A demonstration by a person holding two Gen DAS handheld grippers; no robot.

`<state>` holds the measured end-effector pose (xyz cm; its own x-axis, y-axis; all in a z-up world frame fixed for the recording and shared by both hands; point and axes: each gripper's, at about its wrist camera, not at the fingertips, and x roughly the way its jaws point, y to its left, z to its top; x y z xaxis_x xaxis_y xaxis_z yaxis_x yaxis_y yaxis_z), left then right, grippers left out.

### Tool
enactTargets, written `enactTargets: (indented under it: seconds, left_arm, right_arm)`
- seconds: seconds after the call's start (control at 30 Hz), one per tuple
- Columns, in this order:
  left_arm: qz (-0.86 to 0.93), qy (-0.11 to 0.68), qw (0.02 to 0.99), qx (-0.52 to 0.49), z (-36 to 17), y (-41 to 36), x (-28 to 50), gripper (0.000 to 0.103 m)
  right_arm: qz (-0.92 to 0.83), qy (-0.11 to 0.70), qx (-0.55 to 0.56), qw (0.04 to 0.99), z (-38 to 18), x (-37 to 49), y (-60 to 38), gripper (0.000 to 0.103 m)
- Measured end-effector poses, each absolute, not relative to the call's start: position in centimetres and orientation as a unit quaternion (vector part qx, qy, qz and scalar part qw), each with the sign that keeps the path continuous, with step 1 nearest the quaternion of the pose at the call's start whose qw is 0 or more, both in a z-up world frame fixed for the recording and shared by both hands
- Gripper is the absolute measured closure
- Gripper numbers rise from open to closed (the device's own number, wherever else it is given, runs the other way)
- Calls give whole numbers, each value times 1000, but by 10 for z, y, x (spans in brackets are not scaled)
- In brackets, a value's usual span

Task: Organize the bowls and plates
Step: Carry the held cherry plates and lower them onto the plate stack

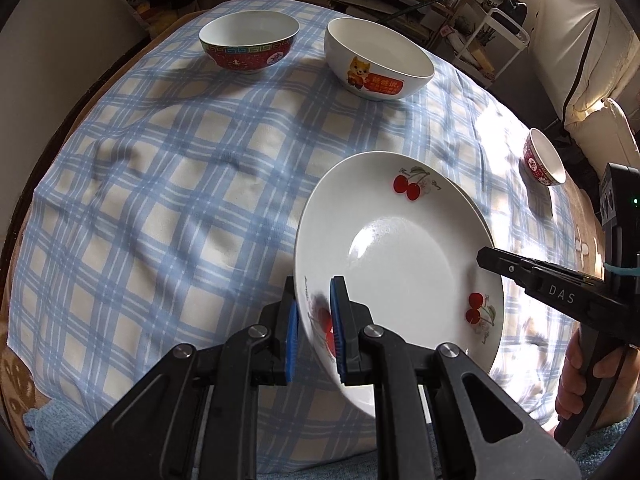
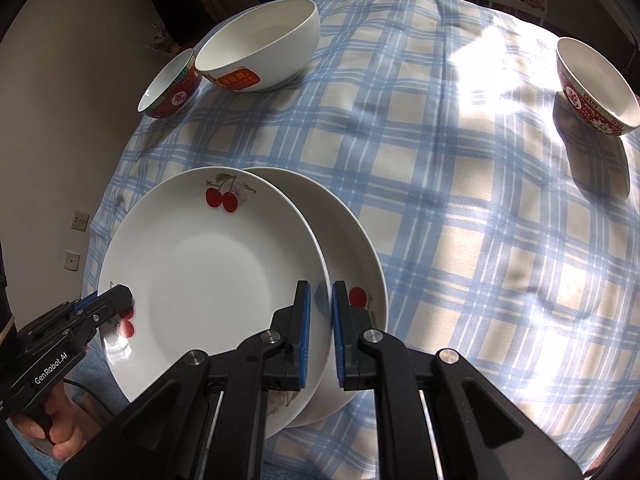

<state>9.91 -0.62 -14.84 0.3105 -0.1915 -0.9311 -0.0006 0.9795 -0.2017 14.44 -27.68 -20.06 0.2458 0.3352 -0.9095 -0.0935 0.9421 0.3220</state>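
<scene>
A white ceramic plate printed with red cherries [image 2: 200, 272] was held over a second, matching cherry plate [image 2: 352, 248] that lay on the blue-and-cream checked tablecloth [image 2: 460, 208]. The left gripper [image 1: 313, 320] was pinched on one side of the upper plate's rim, and the right gripper [image 2: 320, 332] was clamped on the opposite side. The stacking step was judged to be in hand, the upper plate being offset and perhaps not yet seated. The next move would call for the plate to be centred over the lower one, set down level, and both rims released together.

Only a thin edge of the lower plate was shown in the left wrist view, whereas its offset was made plain in the right wrist view. A large white bowl with a cartoon animal [image 1: 378, 60] and a small red patterned bowl [image 1: 249, 42] were seen near each other at the far edge. Another small red bowl [image 2: 596, 86] stood well apart.
</scene>
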Motion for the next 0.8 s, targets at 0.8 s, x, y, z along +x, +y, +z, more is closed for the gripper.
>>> enactTargets:
  seconds: [0.8]
  left_arm:
    - [-56,606,789,-82,-175,-14,106,89]
  right_arm:
    - [115,608,98,780,-212,146,-282,91]
